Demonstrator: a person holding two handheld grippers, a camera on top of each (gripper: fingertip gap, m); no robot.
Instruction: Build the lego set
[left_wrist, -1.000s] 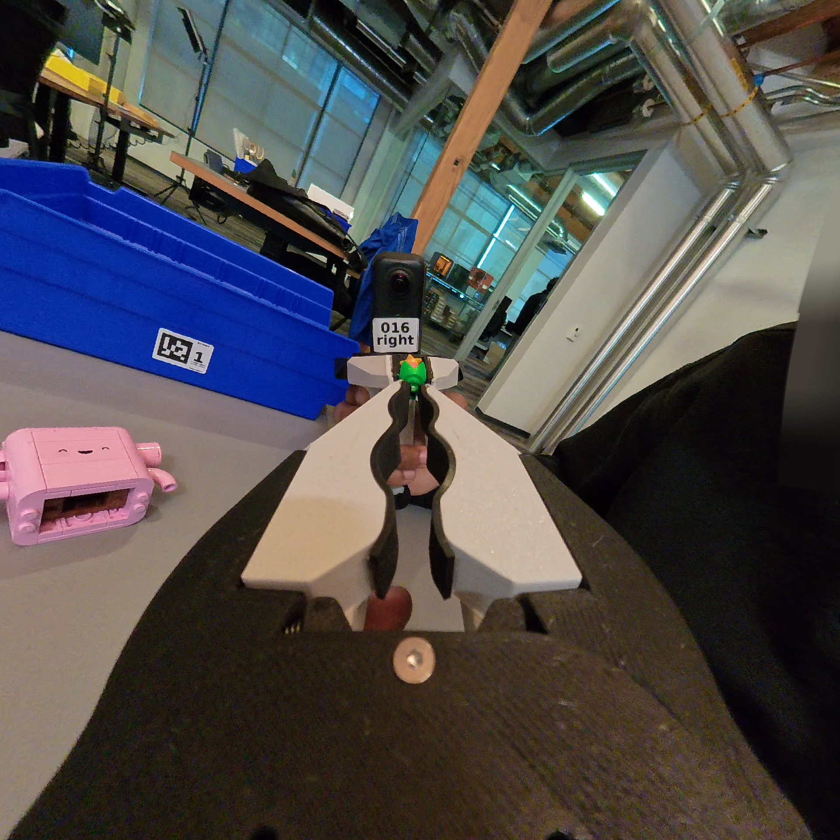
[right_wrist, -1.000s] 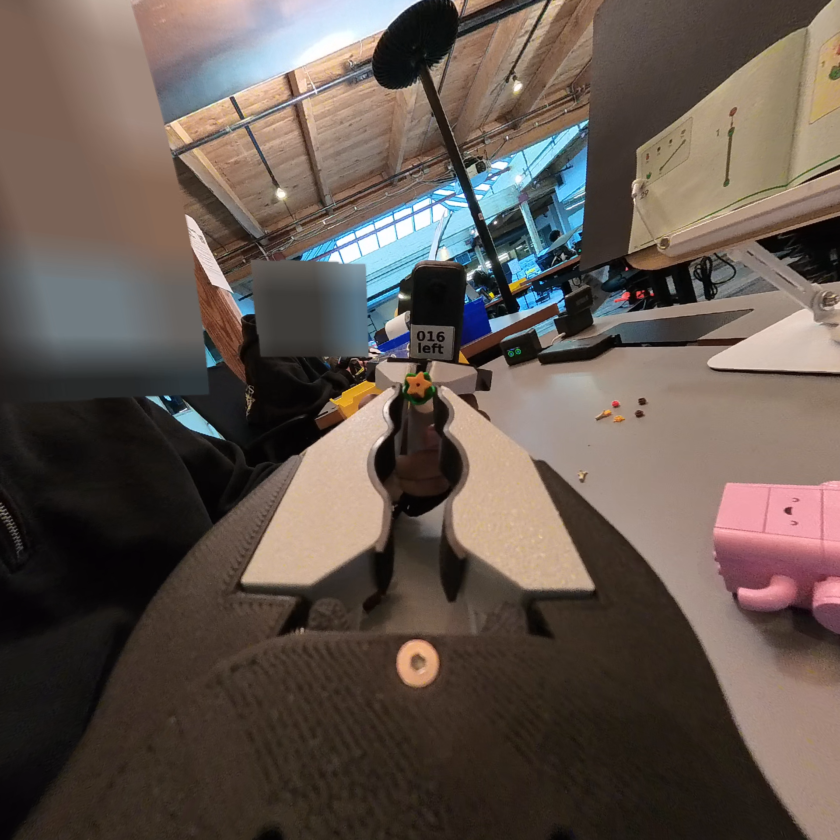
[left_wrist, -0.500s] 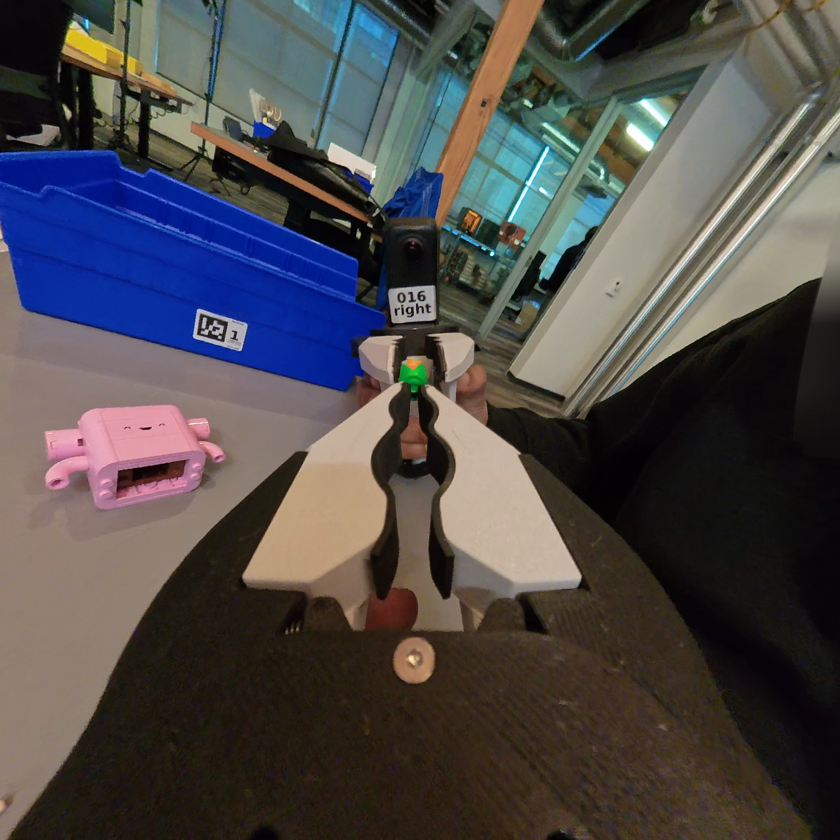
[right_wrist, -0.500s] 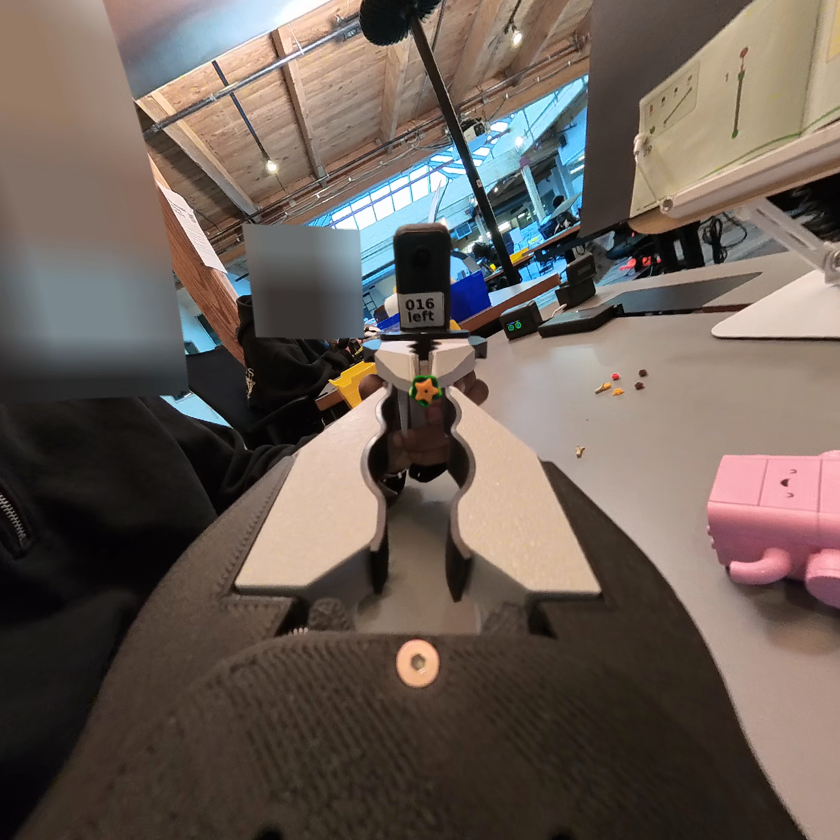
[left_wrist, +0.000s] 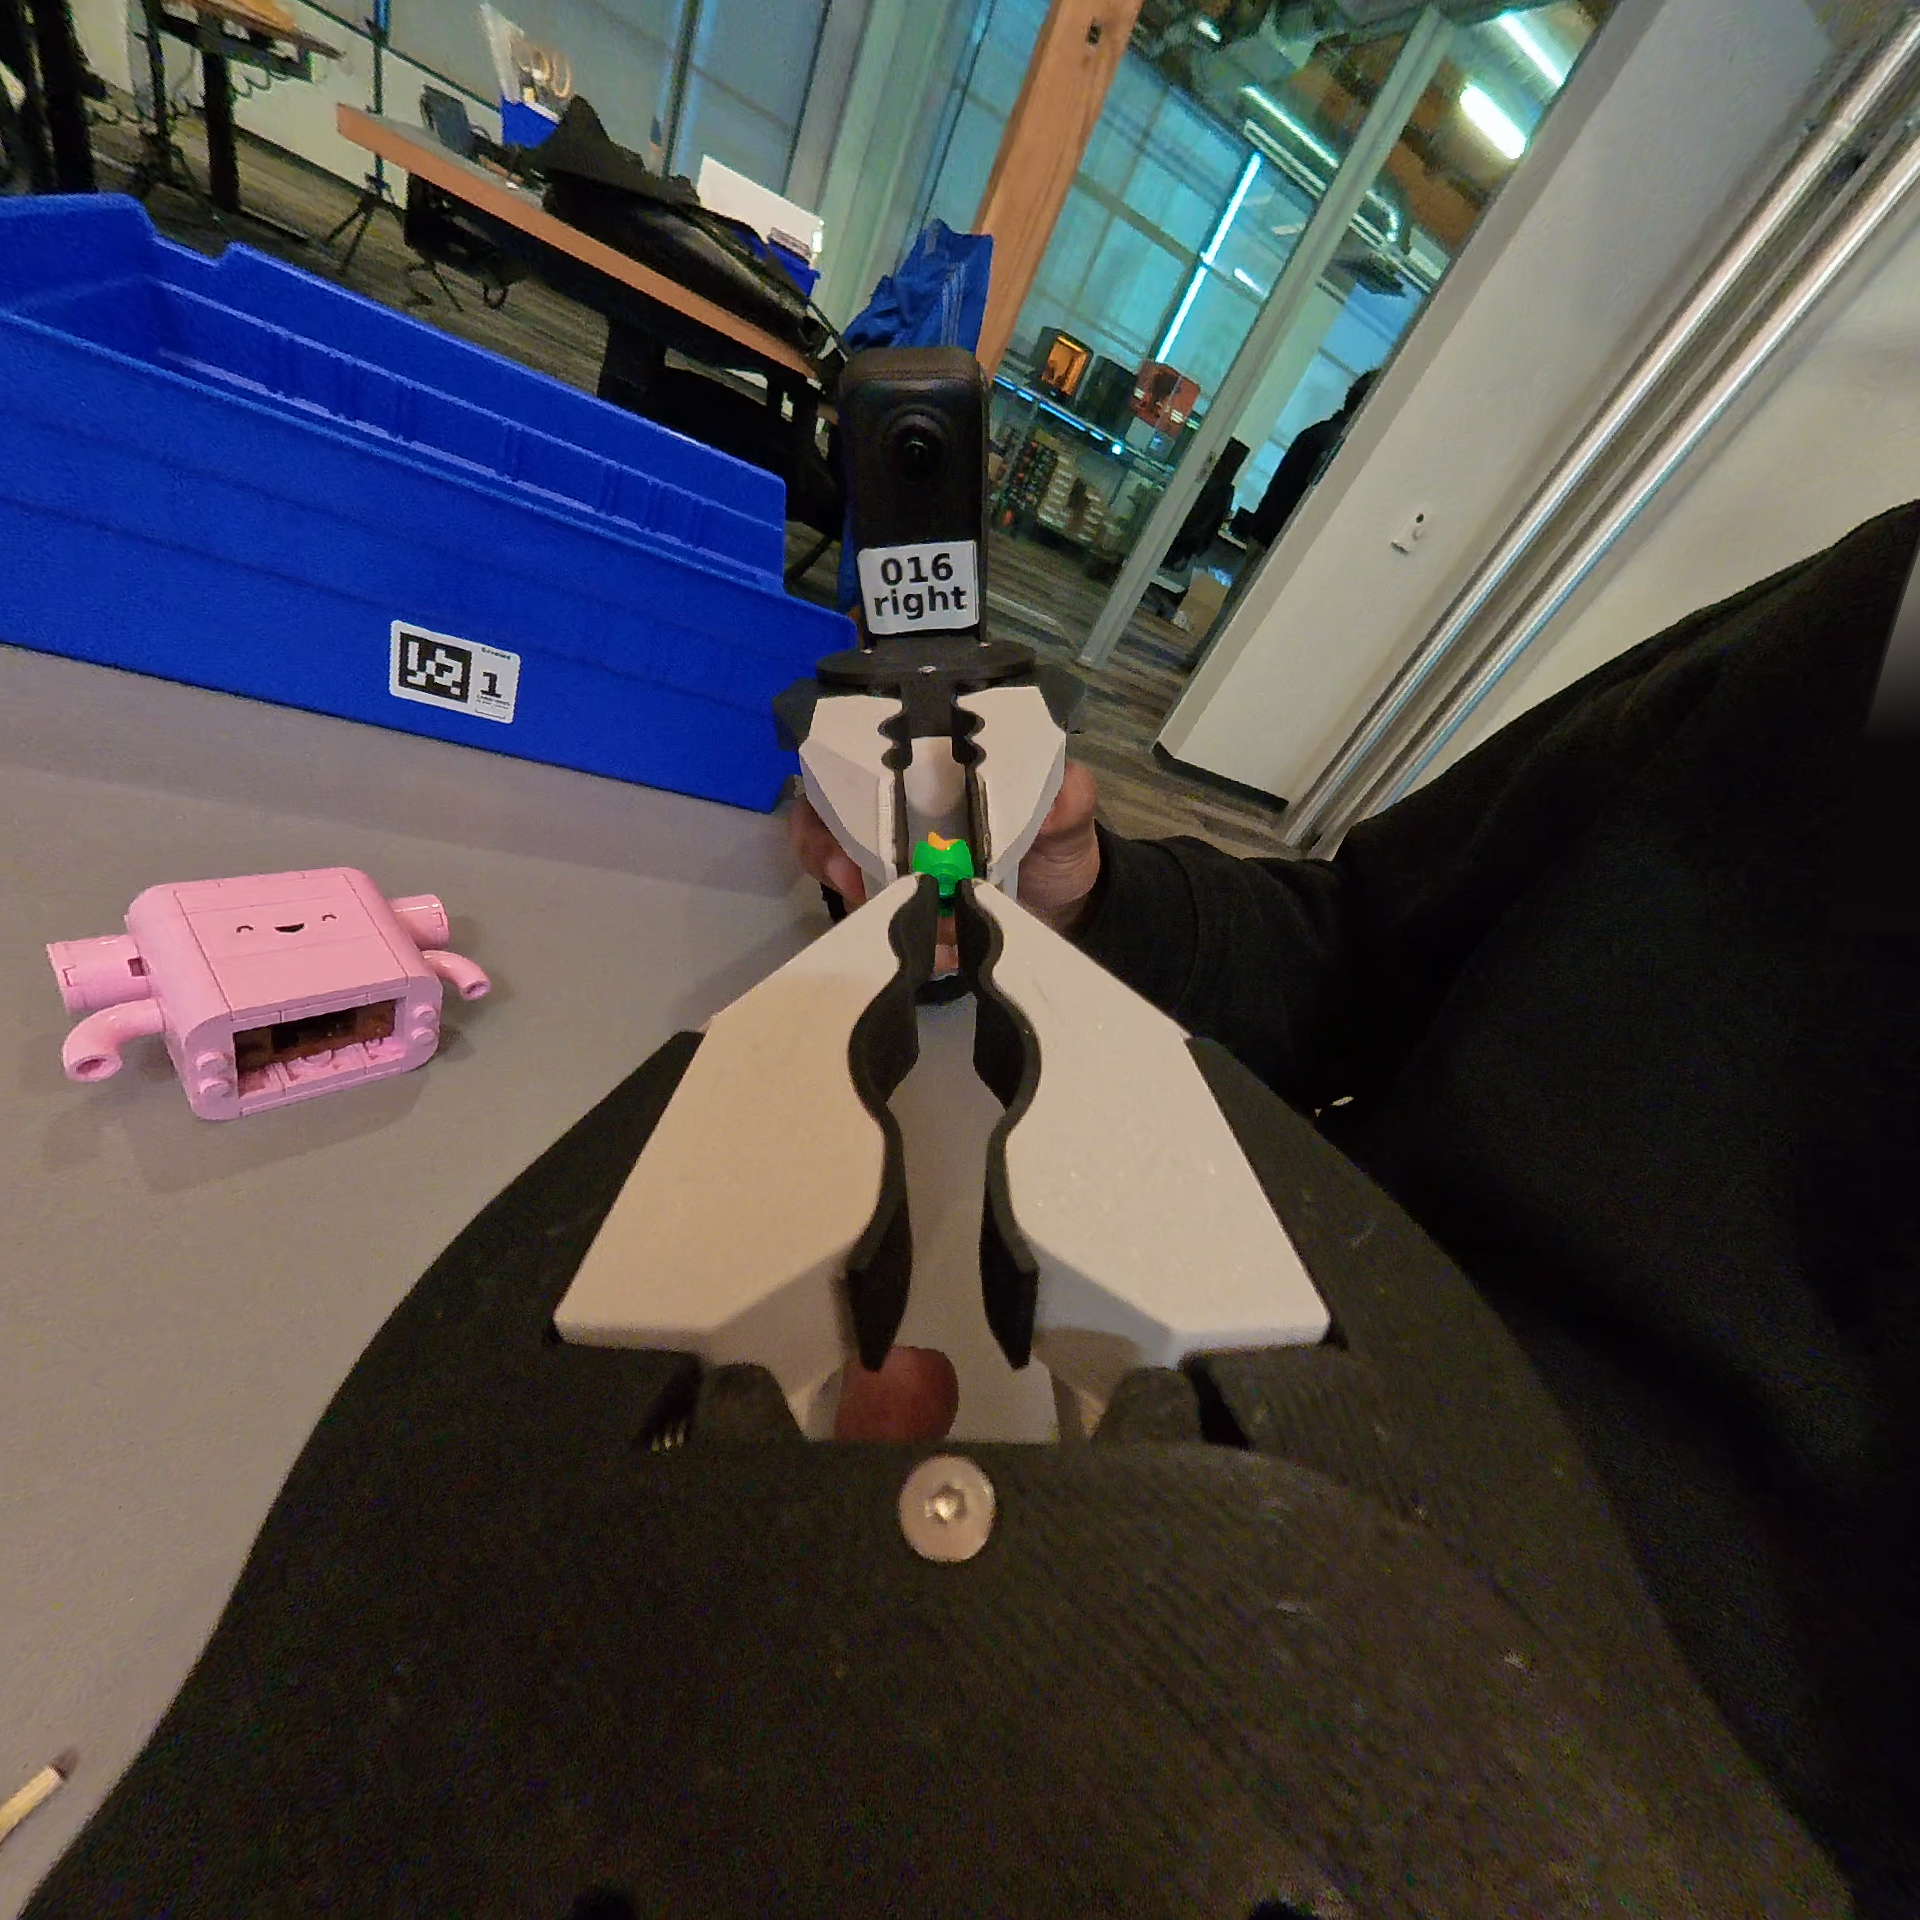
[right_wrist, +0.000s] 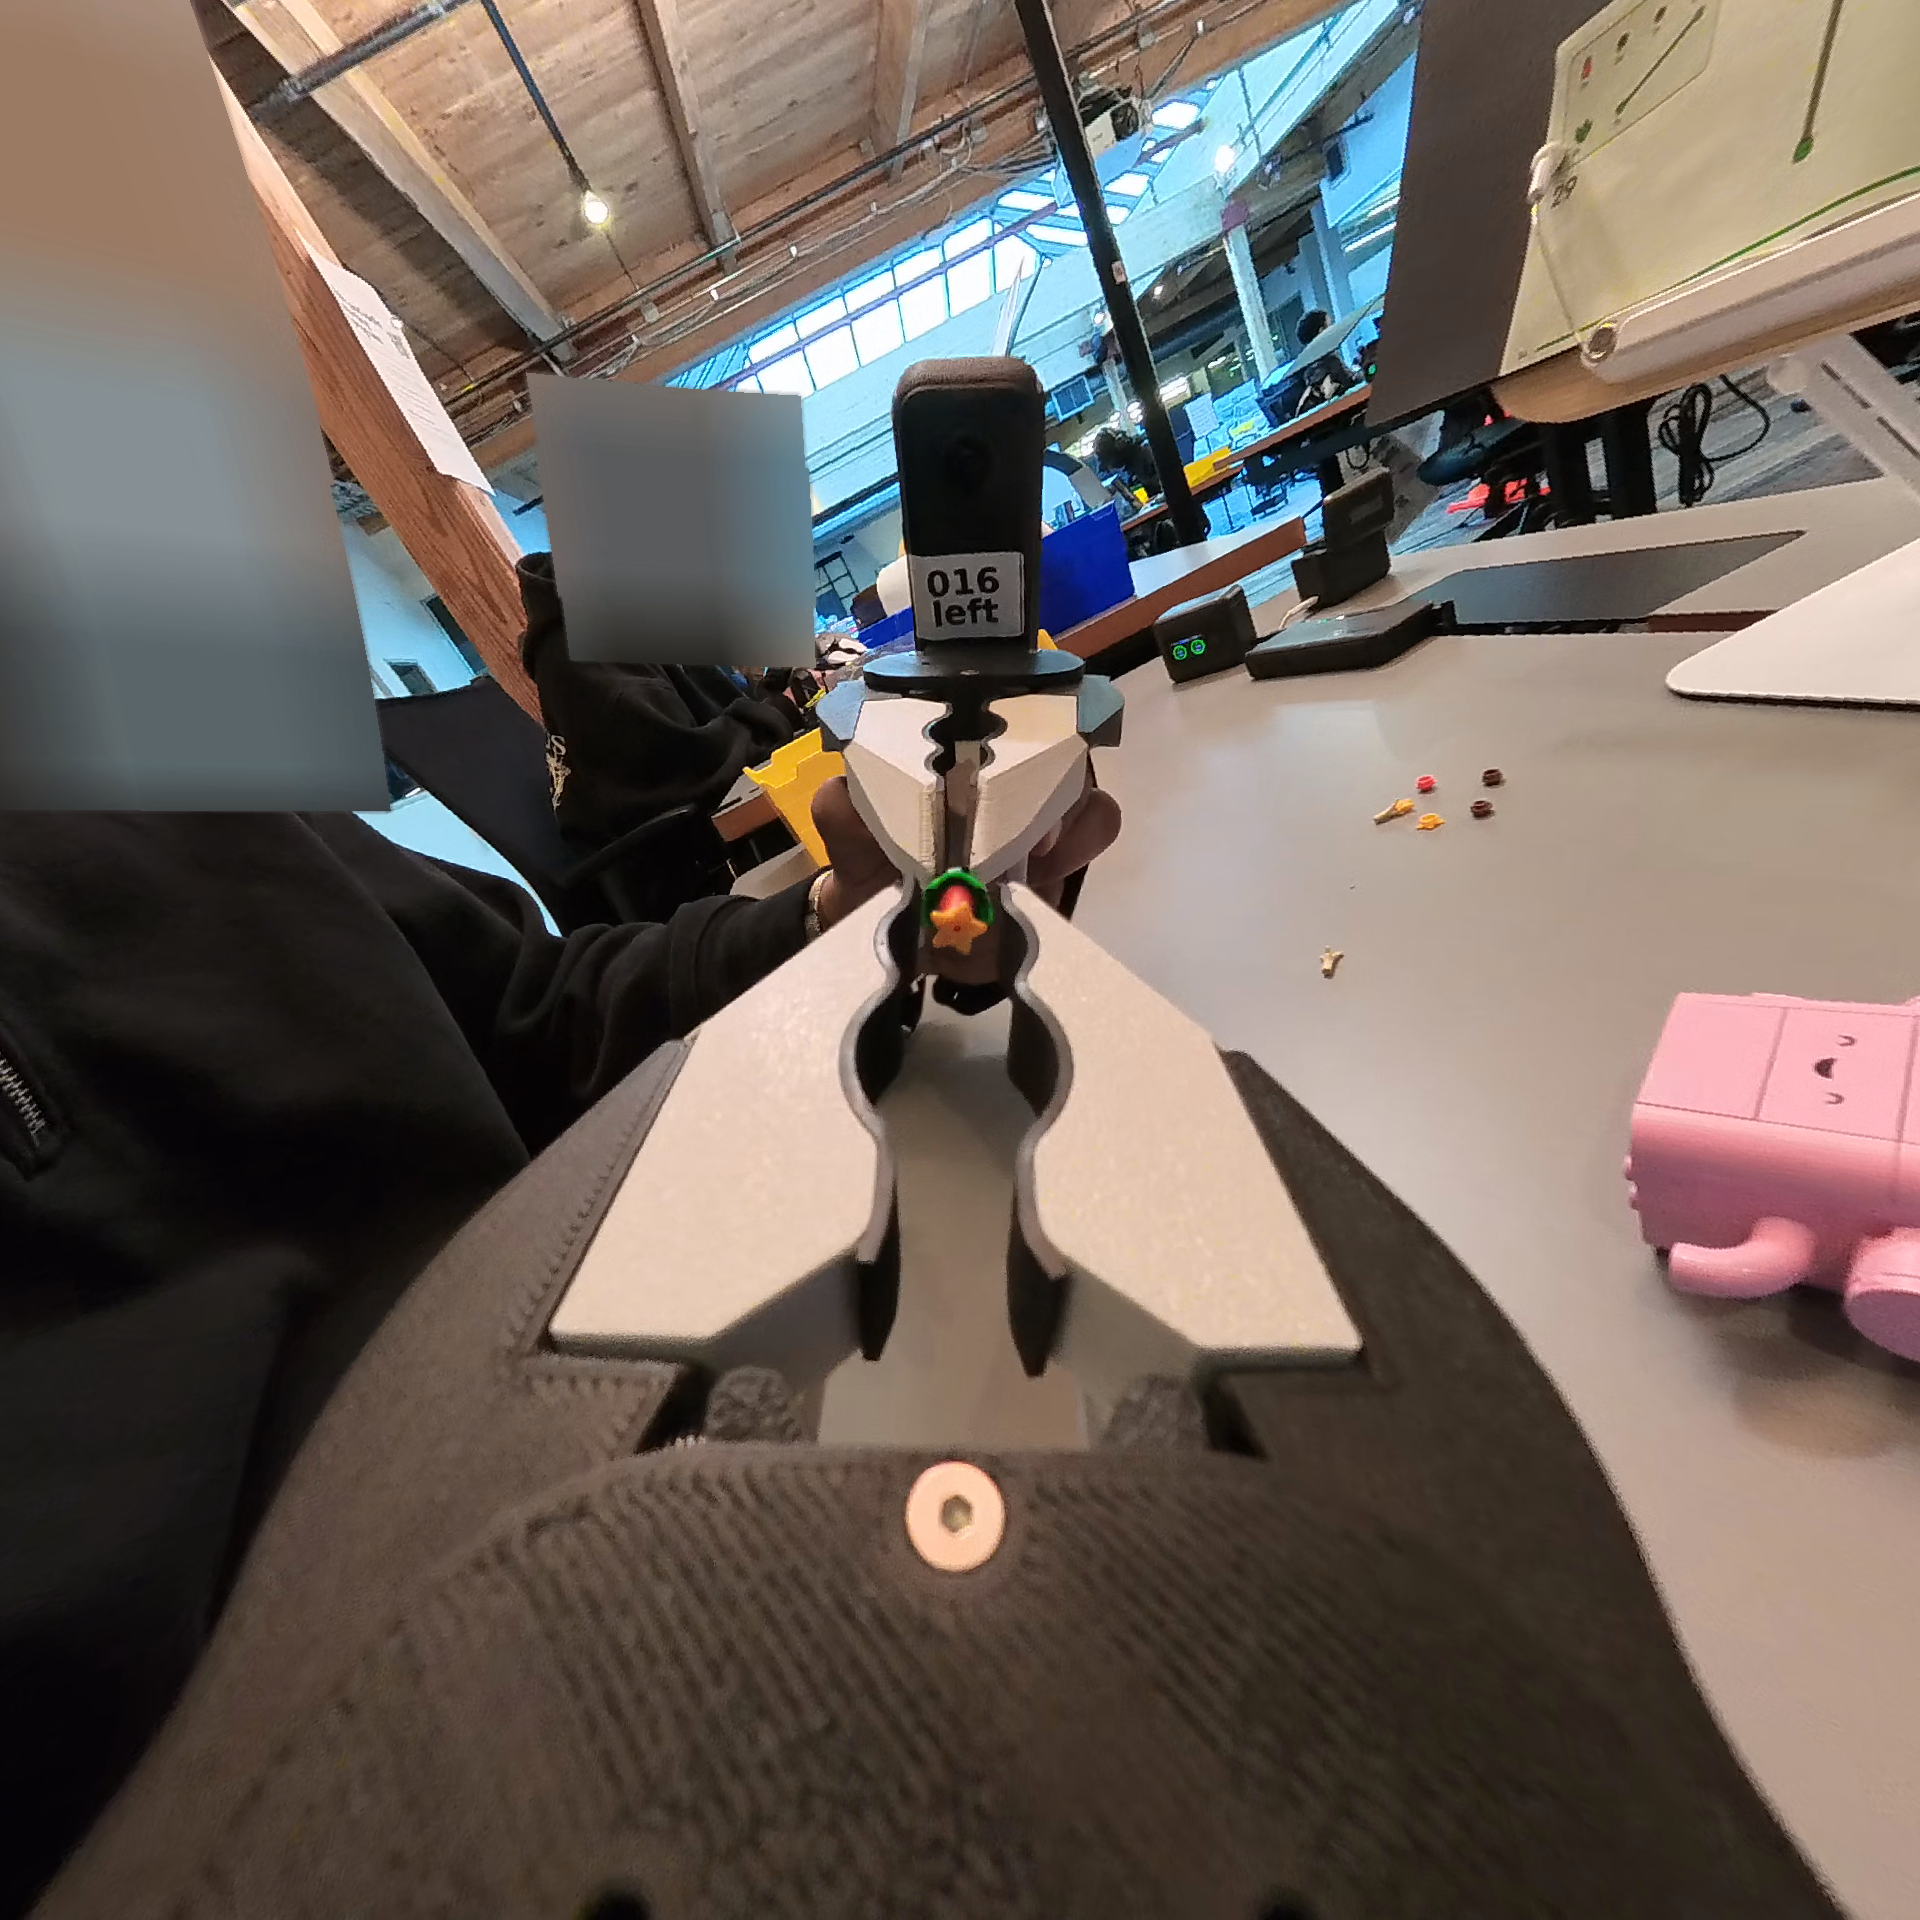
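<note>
Left wrist view. The left gripper (left_wrist: 943, 902) is closed at its tips on a small flower piece (left_wrist: 941, 860): a green cup with an orange part showing above it. The right gripper (left_wrist: 932, 821) faces it tip to tip, just beyond the flower; its jaws stand a little apart, and whether they touch the piece cannot be told here. A hand (left_wrist: 1055, 857) wraps its body. On the grey table (left_wrist: 260, 1299) to the left lies the pink model (left_wrist: 272, 987), a box with a smiling face, curved arms and an opening in its front that shows brown parts inside. Behind it stands a blue bin (left_wrist: 312, 520).

Right wrist view. The right gripper (right_wrist: 954, 914) has its tips close beside the flower (right_wrist: 957, 914), seen here as an orange star in a green cup, but a grip is not clear. The left gripper (right_wrist: 958, 831) pinches the piece from the far side. The pink model (right_wrist: 1787, 1153) rests on the table (right_wrist: 1351, 1091) at the right. Loose bits (right_wrist: 1439, 805), red, orange and brown, lie farther back, and one pale bit (right_wrist: 1330, 961) nearer. An open booklet (right_wrist: 1714, 156) stands on a holder above.

Progress, as judged: the pink body looks largely built; the flower is in hand, held between both grippers off the table, and the loose bits remain to be placed.
</note>
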